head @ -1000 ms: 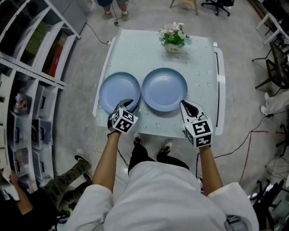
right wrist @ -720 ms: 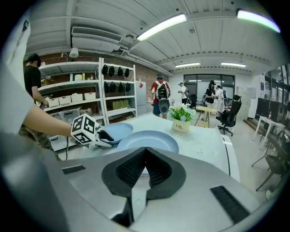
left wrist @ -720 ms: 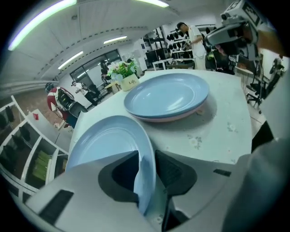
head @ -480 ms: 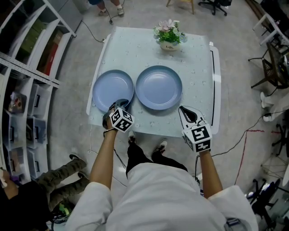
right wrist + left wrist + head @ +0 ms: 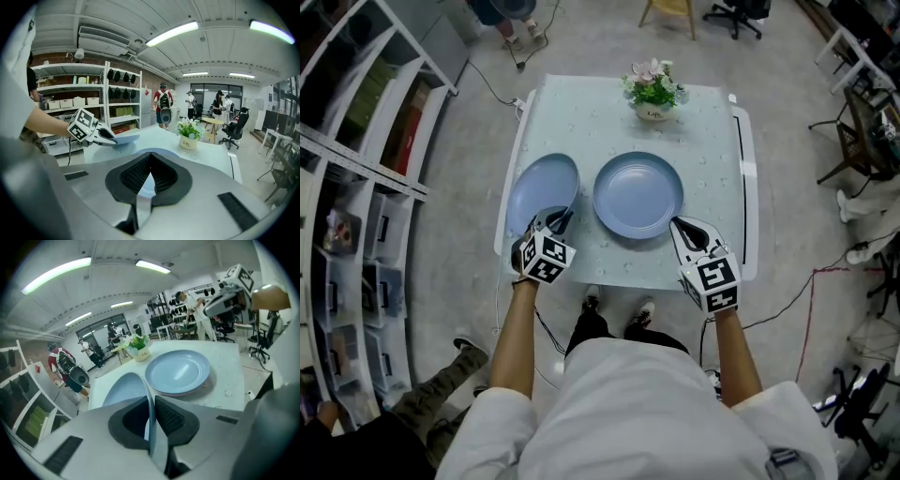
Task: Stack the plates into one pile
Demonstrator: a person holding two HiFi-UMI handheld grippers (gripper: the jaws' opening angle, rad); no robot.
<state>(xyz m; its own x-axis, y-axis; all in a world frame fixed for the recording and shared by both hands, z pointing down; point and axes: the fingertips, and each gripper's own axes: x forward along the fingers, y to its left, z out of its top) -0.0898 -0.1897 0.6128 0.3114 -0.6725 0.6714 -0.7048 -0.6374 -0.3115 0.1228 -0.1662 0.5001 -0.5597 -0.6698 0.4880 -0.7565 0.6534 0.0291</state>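
Rim of smooth round blue plate [image 5: 542, 187] tilted, left gripper [image 5: 558, 221] closing onto it, right gripper [image 5: 679, 225] pressed together, empty.

Bench [image 5: 712, 141]: rectangular, covered in pale blue-green cloth with small speckles. A white strip [image 5: 746, 178] is seen along its right edge. The blue right plate [image 5: 637, 195] is laid flat near the middle. A flower pot [image 5: 653, 94] is set at the far edge, roughly centred. The left plate [image 5: 542, 192] is tilted, near rim raised off the cloth. Far-rim contact can't be confirmed, possibly lifted clear.
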